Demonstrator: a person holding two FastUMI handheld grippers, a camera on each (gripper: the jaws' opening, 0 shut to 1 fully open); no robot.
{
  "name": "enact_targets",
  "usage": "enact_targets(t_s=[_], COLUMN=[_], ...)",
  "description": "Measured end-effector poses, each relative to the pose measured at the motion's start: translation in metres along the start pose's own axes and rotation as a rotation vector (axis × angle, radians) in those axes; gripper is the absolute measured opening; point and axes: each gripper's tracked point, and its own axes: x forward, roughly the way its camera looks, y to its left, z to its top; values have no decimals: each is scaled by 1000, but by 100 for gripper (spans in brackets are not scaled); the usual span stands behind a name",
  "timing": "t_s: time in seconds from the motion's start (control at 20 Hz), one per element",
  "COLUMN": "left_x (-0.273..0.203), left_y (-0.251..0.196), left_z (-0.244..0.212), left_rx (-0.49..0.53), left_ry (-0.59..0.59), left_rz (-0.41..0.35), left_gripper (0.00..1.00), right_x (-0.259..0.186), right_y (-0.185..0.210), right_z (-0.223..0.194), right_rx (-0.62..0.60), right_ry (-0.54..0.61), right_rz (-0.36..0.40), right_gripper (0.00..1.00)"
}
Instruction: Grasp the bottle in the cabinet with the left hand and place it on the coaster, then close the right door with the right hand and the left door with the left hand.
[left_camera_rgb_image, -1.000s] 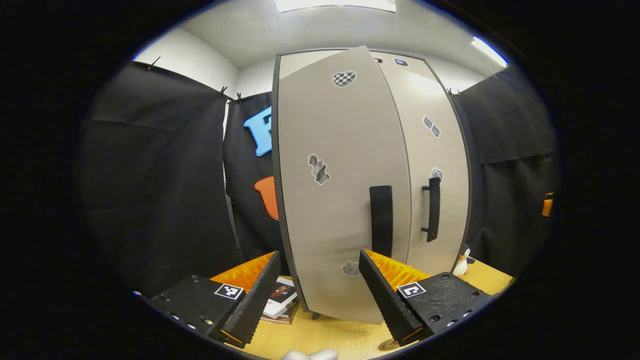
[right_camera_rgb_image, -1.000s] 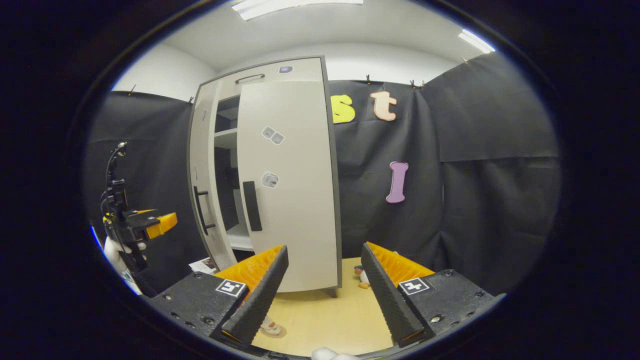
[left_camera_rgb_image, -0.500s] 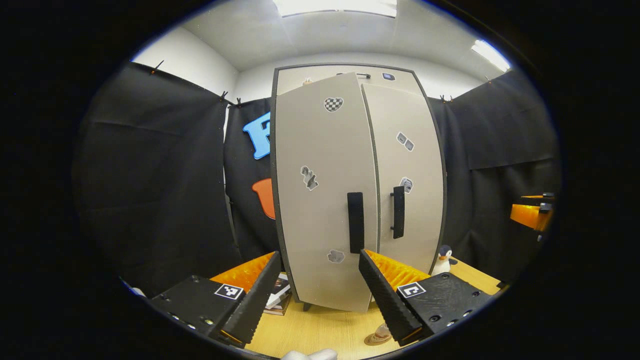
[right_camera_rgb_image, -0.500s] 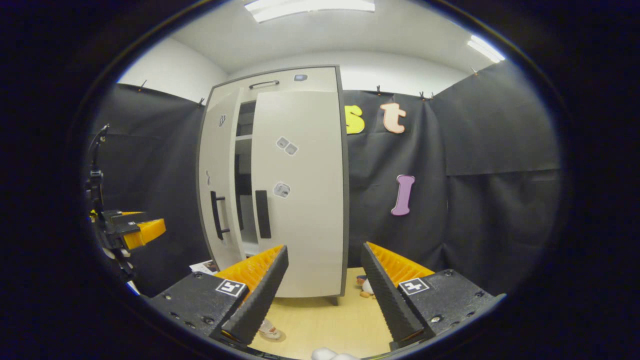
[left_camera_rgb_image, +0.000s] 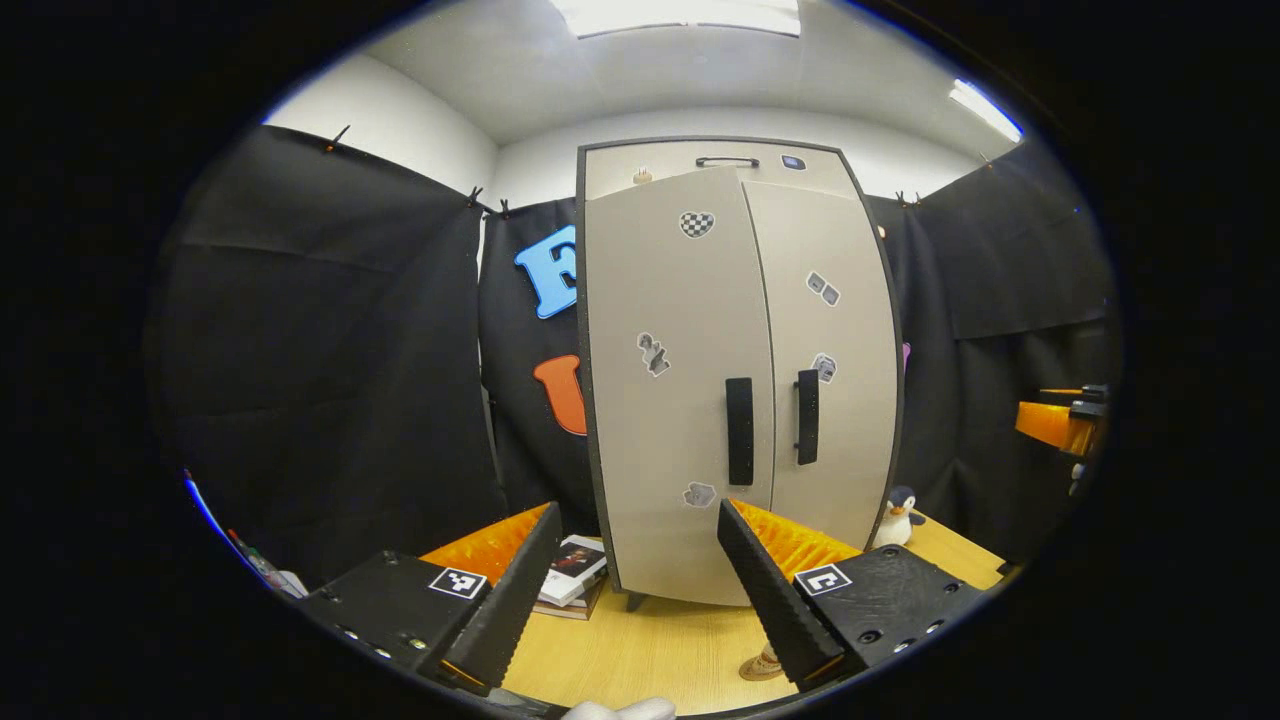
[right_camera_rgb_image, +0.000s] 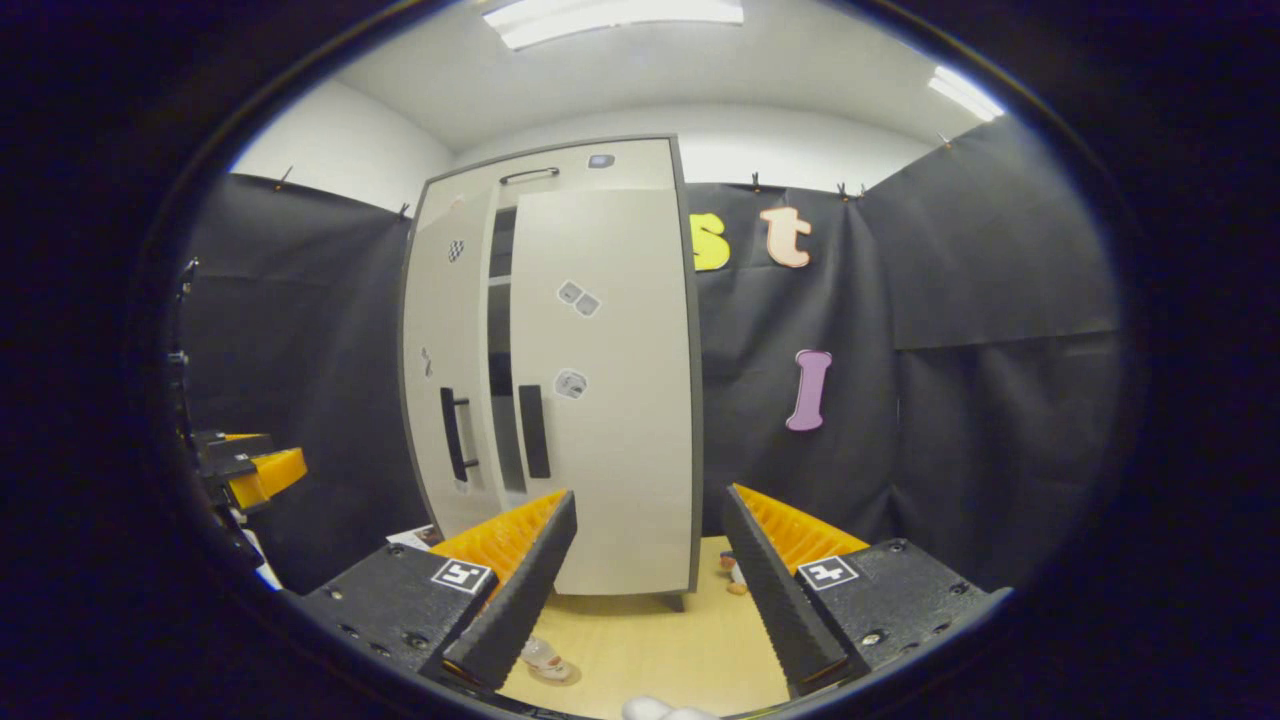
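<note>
While both tongs hang spread and empty, the left tongs (left_camera_rgb_image: 632, 590) and right tongs (right_camera_rgb_image: 645, 590) face one cabinet (left_camera_rgb_image: 735, 370) standing on the surface (left_camera_rgb_image: 650, 650). Its two doors each carry one dark handle: the right door (right_camera_rgb_image: 605, 390) looks flush, and the left door (right_camera_rgb_image: 440, 370) sits slightly ajar in the right gripper view, a dark gap between them. One bottle (right_camera_rgb_image: 543, 656) stands on a coaster (left_camera_rgb_image: 760, 672) before the cabinet. One penguin toy (left_camera_rgb_image: 897, 515) stands beside the cabinet's right, and a few books (left_camera_rgb_image: 572, 570) lie at its left.
</note>
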Motion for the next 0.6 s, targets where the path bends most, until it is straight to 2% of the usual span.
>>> enact_targets(t_s=[0.05,0.3,0.35,0.45,0.6], left_x=[1,3,4,7,9], left_y=[-1,-12,-13,-17,-14], left_z=[0,0,0,0,-3], left_rx=[3,14,11,5,13], left_ry=[-1,-8,-9,-11,-5], left_rz=[-1,-28,-33,-43,-31], left_gripper=[95,95,96,95,96], right_x=[0,-1,0,-1,0], right_y=[2,3,2,1,-2], right_z=[-3,-6,-4,-5,-4], right_rx=[-2,-8,-9,-7,-6], right_ry=[5,13,10,9,4], right_rz=[2,3,-1,-6,-12], right_gripper=[94,94,96,94,94])
